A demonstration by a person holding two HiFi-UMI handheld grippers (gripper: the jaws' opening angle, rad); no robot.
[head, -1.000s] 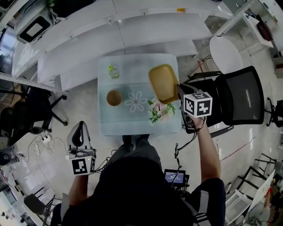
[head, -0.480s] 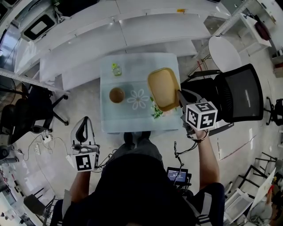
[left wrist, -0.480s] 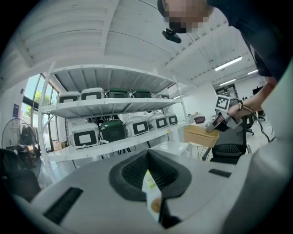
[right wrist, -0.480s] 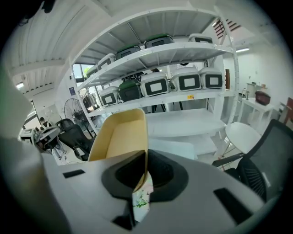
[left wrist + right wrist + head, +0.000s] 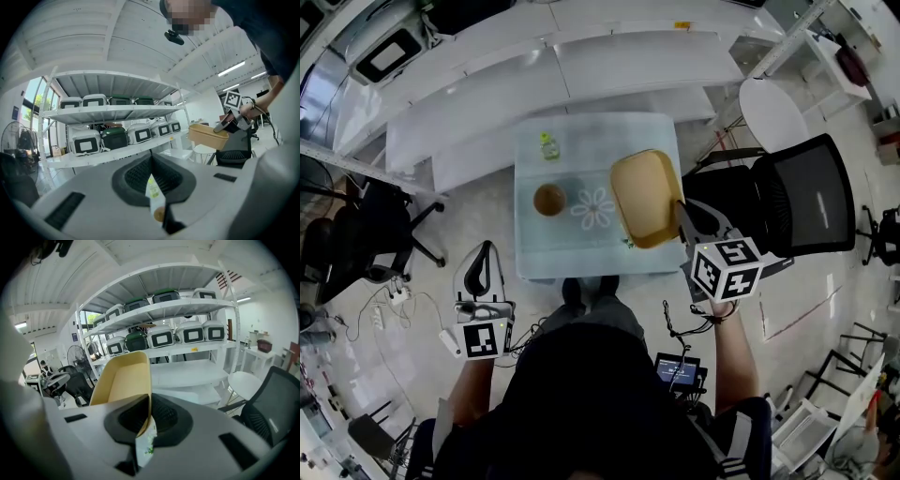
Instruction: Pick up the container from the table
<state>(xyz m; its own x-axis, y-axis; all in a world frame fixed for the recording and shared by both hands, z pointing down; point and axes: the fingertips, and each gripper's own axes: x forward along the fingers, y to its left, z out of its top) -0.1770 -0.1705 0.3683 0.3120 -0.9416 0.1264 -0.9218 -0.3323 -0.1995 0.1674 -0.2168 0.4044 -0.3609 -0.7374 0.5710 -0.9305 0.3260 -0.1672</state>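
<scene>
A brown bowl (image 5: 548, 199) and a small bottle (image 5: 547, 145) sat on the desk (image 5: 581, 253) before me, with white shelves (image 5: 581, 66) beyond and a black chair (image 5: 806, 202) to the right. The jaws of my right gripper (image 5: 682, 214) were clamped on the near rim of the yellow container (image 5: 645, 197), which stuck out from them, held above the desk's right side. My left gripper (image 5: 480, 278) hung off the desk's near left corner, its jaws closed and empty.

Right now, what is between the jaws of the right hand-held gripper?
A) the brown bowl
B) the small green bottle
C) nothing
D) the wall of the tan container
D: in the right gripper view, the right hand-held gripper has its jaws closed on the thin wall of the tan container, at its near end.
</scene>
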